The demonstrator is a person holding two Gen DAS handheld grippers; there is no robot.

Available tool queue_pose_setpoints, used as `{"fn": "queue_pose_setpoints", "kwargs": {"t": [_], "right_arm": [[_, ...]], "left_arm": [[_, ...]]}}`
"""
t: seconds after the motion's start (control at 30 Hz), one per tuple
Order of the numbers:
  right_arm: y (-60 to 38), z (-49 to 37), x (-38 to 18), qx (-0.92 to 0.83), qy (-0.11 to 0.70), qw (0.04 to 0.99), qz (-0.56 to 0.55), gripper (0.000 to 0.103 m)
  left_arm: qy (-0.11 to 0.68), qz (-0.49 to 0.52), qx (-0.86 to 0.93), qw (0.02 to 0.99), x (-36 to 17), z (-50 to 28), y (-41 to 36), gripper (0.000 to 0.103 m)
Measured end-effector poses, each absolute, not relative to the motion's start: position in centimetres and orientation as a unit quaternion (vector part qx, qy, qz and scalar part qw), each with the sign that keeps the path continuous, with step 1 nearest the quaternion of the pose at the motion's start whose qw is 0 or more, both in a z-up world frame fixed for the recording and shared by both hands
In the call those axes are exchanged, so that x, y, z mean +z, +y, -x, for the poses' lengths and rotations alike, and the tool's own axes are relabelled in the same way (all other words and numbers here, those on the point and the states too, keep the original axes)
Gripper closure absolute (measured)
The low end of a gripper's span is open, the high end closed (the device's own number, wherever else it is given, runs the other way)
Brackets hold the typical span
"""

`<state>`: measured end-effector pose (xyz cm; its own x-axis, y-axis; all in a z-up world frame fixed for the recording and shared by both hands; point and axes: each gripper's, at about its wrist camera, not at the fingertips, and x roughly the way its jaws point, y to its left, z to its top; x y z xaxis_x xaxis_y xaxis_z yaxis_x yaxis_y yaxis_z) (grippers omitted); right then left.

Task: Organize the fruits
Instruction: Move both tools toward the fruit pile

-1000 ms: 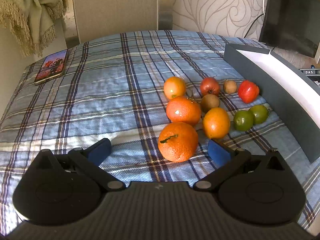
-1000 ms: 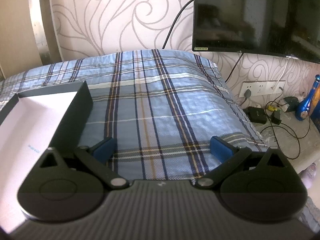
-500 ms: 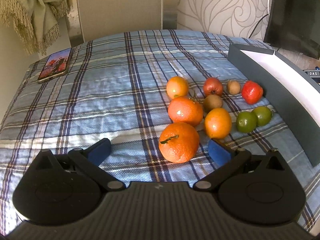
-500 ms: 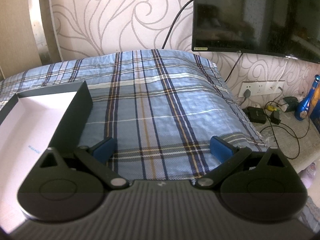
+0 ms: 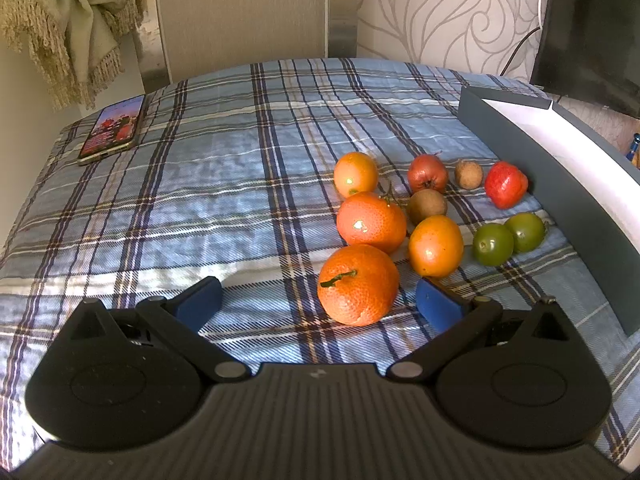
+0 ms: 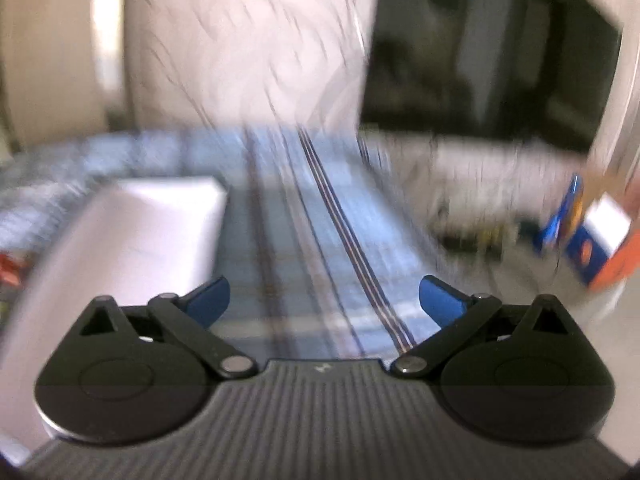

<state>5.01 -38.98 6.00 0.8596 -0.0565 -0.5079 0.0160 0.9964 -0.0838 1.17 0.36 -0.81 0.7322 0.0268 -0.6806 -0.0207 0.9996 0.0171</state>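
Observation:
In the left wrist view several fruits lie on a blue plaid cloth point(image 5: 224, 200): a large orange with a stem point(image 5: 358, 285) nearest, another large orange point(image 5: 371, 222), two smaller oranges point(image 5: 435, 245) point(image 5: 355, 174), a red apple point(image 5: 427, 173), two brown kiwis point(image 5: 427, 206) point(image 5: 468, 175), a red fruit point(image 5: 505, 184) and two green fruits point(image 5: 493, 244) point(image 5: 525, 232). My left gripper point(image 5: 318, 306) is open, just short of the nearest orange. My right gripper point(image 6: 324, 304) is open and empty over the cloth. A dark box with a white inside point(image 5: 568, 168) stands right of the fruits; it shows blurred in the right wrist view point(image 6: 132, 232).
A phone point(image 5: 114, 130) lies at the cloth's far left. A fringed green cloth point(image 5: 68, 20) hangs at the back left. A dark TV screen point(image 5: 592, 28) hangs at the right. Blurred items point(image 6: 588, 240) sit off the cloth's right edge.
The right wrist view has gone blurred as my right gripper swings; the box now sits closer and more central. The left view has shifted slightly right. Both grippers stay open.

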Motion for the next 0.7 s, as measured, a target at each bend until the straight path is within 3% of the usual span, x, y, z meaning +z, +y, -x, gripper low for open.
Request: {"fn": "queue_pose_setpoints", "kwargs": {"t": [0.1, 0.33, 0.7], "right_arm": [[-34.1, -0.2, 9.7, 0.026, 0.171, 0.983, 0.058, 0.0], [-25.2, 0.8, 11.4, 0.182, 0.237, 0.954, 0.015, 0.0], [-19.6, -0.1, 8.5, 0.206, 0.282, 0.935, 0.065, 0.005]], "left_arm": [[0.367, -0.005, 0.017, 0.93, -0.8, -1.3, 0.2, 0.0], [0.359, -0.019, 0.036, 0.932, -0.7, -1.0, -0.6, 0.0], [0.35, 0.017, 0.018, 0.936, 1.7, 0.9, 1.2, 0.0]]}}
